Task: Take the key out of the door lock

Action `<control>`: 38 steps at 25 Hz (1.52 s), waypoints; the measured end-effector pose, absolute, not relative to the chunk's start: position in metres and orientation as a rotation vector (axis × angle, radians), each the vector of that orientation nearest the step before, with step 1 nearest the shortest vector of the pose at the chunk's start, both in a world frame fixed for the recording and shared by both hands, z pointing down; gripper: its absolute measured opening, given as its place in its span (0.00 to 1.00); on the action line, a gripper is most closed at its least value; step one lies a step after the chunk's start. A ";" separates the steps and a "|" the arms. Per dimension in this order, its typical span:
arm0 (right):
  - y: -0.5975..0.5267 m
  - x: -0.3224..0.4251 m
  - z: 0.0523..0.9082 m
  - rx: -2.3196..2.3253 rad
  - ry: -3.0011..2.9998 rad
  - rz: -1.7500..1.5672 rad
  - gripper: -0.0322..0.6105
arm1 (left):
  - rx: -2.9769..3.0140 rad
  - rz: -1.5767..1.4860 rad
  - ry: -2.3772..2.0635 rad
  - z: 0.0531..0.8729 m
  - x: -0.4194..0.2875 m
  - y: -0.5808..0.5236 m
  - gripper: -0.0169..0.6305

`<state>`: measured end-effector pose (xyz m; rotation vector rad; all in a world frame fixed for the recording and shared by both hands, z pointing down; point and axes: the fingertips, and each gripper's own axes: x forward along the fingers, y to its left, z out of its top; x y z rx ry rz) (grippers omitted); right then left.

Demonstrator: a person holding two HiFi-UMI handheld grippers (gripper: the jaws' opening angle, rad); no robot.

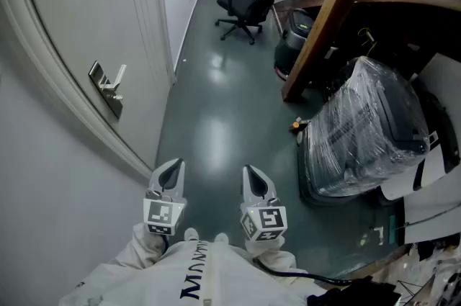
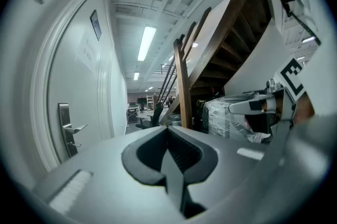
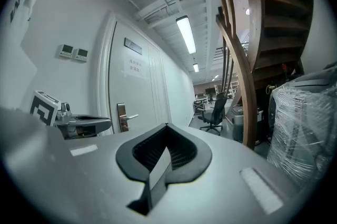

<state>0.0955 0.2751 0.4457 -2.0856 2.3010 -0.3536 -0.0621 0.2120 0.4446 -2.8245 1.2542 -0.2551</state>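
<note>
Head view: the door is leftmost. The key sticks out of its lock. Right of the door, well apart, the left hand-held gripper and the right hand-held gripper are both closed, holding nothing.

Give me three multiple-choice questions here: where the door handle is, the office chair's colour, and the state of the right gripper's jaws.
1. In the head view, the door handle lies: A) right of both grippers B) up and left of the left gripper C) between the two grippers.
2. The office chair is: A) red B) white C) black.
3. The right gripper has jaws that are: A) together, empty B) wide apart C) closed on a key.
Answers: B, it sits on the door at the left; C, seat and back are black; A, its own view shows them meeting with nothing between.
</note>
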 end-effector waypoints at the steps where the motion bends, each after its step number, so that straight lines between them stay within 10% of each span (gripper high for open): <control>1: 0.276 0.098 0.446 -2.087 2.300 -0.356 0.05 | -2.825 -0.258 1.253 0.445 -0.059 0.213 0.03; 38: 0.302 0.177 0.463 -1.992 2.228 -0.452 0.05 | -2.791 -0.338 1.287 0.455 -0.001 0.233 0.03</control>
